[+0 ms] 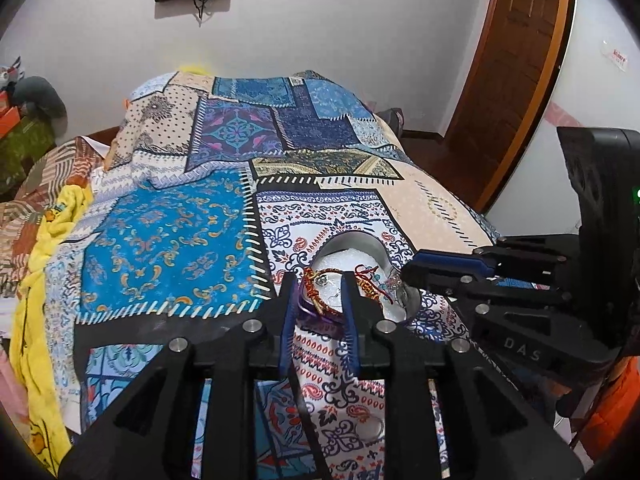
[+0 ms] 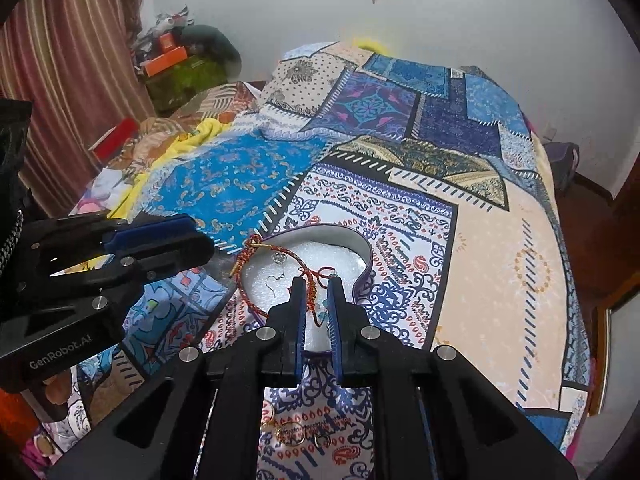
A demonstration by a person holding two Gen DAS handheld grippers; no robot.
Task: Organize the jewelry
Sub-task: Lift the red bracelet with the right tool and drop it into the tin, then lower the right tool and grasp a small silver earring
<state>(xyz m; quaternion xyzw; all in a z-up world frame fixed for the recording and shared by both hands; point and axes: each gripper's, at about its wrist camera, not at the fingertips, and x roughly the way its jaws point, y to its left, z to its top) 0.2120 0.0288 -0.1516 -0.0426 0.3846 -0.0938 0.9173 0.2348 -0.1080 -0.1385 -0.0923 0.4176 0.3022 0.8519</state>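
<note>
A heart-shaped purple box (image 2: 362,258) with white foam lining lies open on the bedspread; it also shows in the left wrist view (image 1: 352,246). A red and gold thread bracelet (image 2: 250,258) drapes over its rim and foam (image 1: 316,292). A silver hook earring (image 2: 276,278) lies on the foam. My right gripper (image 2: 317,282) is open over the box's near side, with the thread passing between its fingers. My left gripper (image 1: 319,280) is open at the box's near edge. Each gripper shows in the other's view: the right (image 1: 444,268), the left (image 2: 160,236).
The patchwork bedspread (image 2: 460,200) covers the bed. Gold rings and small pieces (image 2: 292,434) lie on it under my right gripper. A yellow cloth (image 1: 36,264) bunches at the left. A wooden door (image 1: 516,64) stands at the right, clutter (image 2: 176,60) at the far left.
</note>
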